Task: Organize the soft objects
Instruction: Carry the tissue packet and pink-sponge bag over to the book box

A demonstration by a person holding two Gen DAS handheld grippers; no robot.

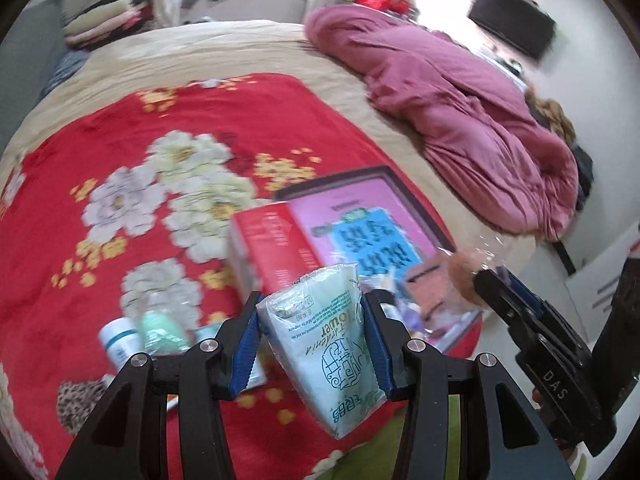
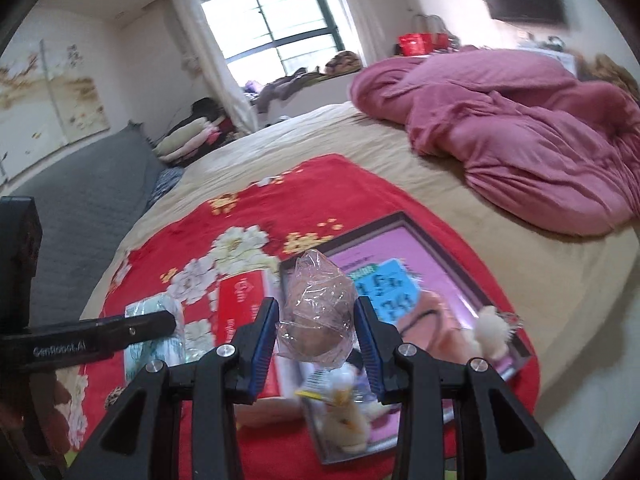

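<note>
soft things are in both grips at once: the left gripper (image 1: 316, 340) has its fingers (image 1: 245, 344) part-way closed on a pale green tissue pack (image 1: 324, 344), pads pressing its two sides, the pack held clear above the bed. the right gripper (image 2: 316, 340) has its fingers (image 2: 262, 340) closed narrower on a brownish fuzzy ball in crinkly clear wrap (image 2: 316, 320), also lifted off the bed. below them lies the red flowered blanket (image 1: 120, 184) spread on the beige bed, and on it a shallow dark-rimmed tray (image 2: 472, 280) with a pink printed bottom, already holding a cream plush toy (image 2: 490, 332) and some other small soft bits near its near edge. a red and white box (image 1: 272, 248) sits just beside the tray's left side, and a few small bottles (image 1: 140, 332) lie on the blanket nearer the left gripper. the step in hand looks like the carry: both items picked, neither yet set down. the next move probably calls for bringing each over the open part of the tray, lowering until it rests on the bottom, then easing the fingers apart, one at a time so the two grippers don't crowd each other. the wrap is slippery and the pack squashy, so a gentle lowering seems wise.
</note>
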